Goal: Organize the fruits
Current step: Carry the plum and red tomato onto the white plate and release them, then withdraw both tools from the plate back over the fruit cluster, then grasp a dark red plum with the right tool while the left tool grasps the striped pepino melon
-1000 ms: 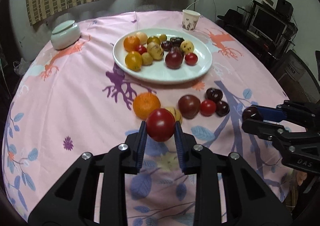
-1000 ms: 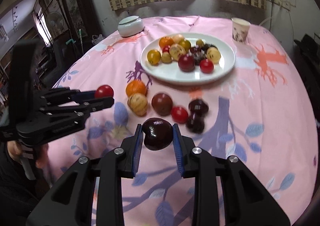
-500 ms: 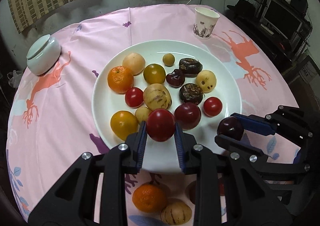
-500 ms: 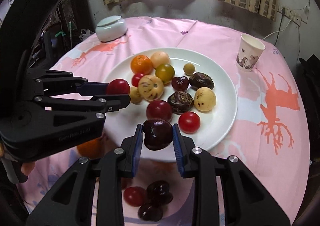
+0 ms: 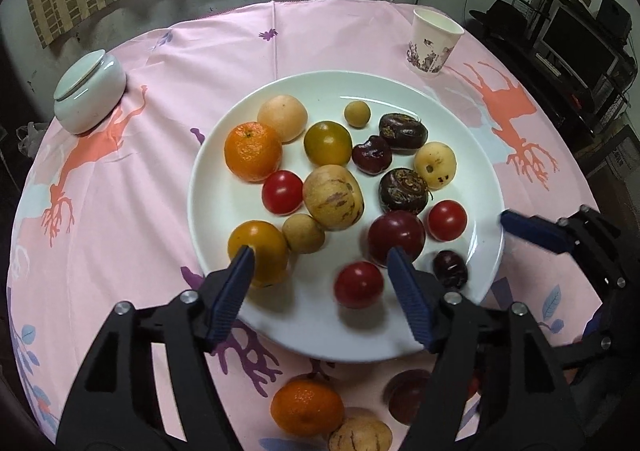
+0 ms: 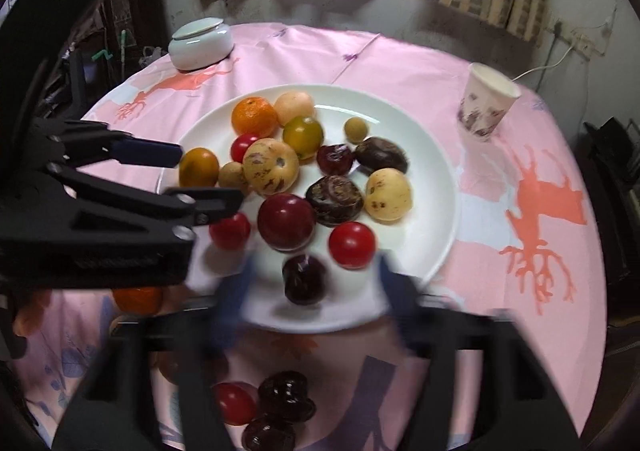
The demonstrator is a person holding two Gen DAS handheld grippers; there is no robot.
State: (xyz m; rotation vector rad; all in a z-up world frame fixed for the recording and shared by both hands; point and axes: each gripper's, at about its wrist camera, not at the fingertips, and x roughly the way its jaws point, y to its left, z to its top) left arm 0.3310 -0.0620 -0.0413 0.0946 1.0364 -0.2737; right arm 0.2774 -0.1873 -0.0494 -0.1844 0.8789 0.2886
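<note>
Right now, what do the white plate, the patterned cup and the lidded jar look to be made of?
White plate: glazed ceramic, most likely, given the glossy rim with soft highlights. Patterned cup: probably paper, with thin matte walls, a rolled rim and a printed design. Lidded jar: apparently pale glazed ceramic or porcelain, smooth with a faint sheen; glass cannot be ruled out.

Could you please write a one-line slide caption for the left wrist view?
Open left gripper over the plate, a red tomato lying between its fingers.

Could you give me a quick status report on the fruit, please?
Left gripper and right gripper open. Red tomato and dark plum on plate. Nothing in the way.
</note>
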